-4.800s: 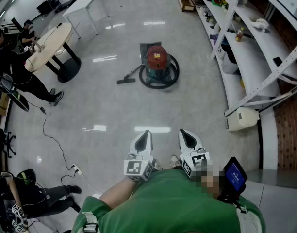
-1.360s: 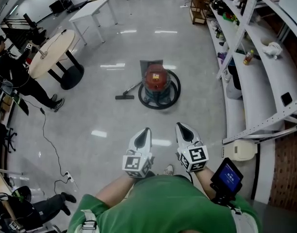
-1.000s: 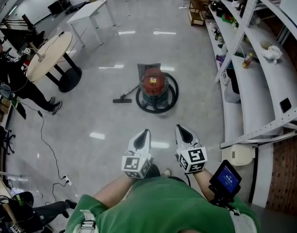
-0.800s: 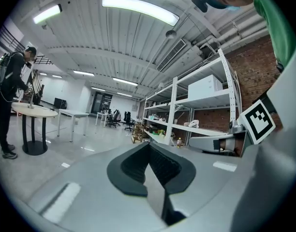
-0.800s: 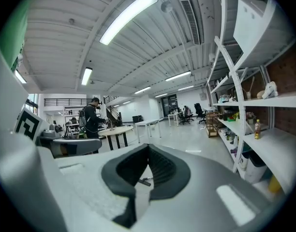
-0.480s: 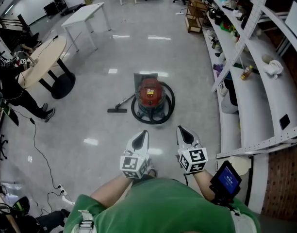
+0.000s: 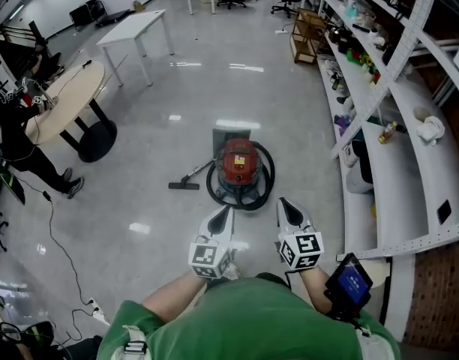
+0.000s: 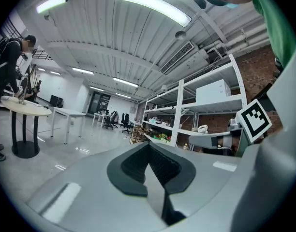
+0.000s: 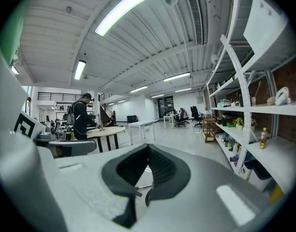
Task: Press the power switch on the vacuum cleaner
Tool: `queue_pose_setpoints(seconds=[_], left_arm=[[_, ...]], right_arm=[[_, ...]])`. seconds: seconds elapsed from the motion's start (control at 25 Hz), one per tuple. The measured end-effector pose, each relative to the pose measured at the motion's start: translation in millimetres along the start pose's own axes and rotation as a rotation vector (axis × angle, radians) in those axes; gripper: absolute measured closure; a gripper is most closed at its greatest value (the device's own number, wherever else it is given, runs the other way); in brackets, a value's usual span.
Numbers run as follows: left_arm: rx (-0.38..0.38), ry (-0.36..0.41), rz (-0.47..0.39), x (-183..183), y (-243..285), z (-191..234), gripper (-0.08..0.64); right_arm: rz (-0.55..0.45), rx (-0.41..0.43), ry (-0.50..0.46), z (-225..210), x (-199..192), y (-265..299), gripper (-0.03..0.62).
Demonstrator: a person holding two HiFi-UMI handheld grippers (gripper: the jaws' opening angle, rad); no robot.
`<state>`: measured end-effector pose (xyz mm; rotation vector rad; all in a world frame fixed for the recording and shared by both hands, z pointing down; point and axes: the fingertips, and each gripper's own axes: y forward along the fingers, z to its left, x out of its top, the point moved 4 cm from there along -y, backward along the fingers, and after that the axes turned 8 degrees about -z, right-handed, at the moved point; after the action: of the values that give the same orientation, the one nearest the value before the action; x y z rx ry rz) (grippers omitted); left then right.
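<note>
Closer now than in the earlier pictures, the red vacuum cleaner (image 7: pixel 239 163) sits just beyond the two grippers in the head view, where before a wide stretch of floor lay between them. Glossy grey floor (image 7: pixel 139 201) fills most of the scene. Long white shelving (image 7: pixel 398 118) with small items on it runs along the right side from near to far. At the far left stands a round wooden table (image 7: pixel 64 96) with a person in black (image 7: pixel 16 137) beside it, and farther off a white rectangular table (image 7: pixel 136 25). The vacuum cleaner stands on the floor at the centre, a black hose (image 7: pixel 265 190) looped round its base and a floor nozzle (image 7: pixel 182 186) lying to its left; its power switch is too small to make out. The left gripper (image 7: pixel 224 216) and right gripper (image 7: pixel 284 207) are held side by side just ahead of the person's green shirt (image 7: pixel 244 317), pointing toward the vacuum cleaner and apart from it. Each gripper's own view shows its dark pads pressed together at the tips with nothing between them. A small device with a blue screen (image 7: pixel 350 284) sits at the person's right wrist.
</note>
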<state>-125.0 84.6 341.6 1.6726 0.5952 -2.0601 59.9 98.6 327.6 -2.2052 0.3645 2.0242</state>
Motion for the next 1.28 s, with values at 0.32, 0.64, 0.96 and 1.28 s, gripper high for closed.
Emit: queue_pose_setpoints(seconds=[0.32,0.64,0.96,1.28], left_arm=[[-0.008,0.01,0.008,17,19,24,0.552],[0.02,-0.007,-0.007,11,44,44,0.552],[0.054,-0.008,0.006,4,93,60,0.552],[0.1,0.009,0.052,-16,158,82,0.552]], right_arm=[[-0.021,-0.01,0.013,2,6,37,0.589],[-0.028,0.007,0.011,-7,2,72,0.589],[-0.012,0.038,0.022,-35,0,123,0.589],[0.024,0.092,0.027,-75,-4,188,0.589]])
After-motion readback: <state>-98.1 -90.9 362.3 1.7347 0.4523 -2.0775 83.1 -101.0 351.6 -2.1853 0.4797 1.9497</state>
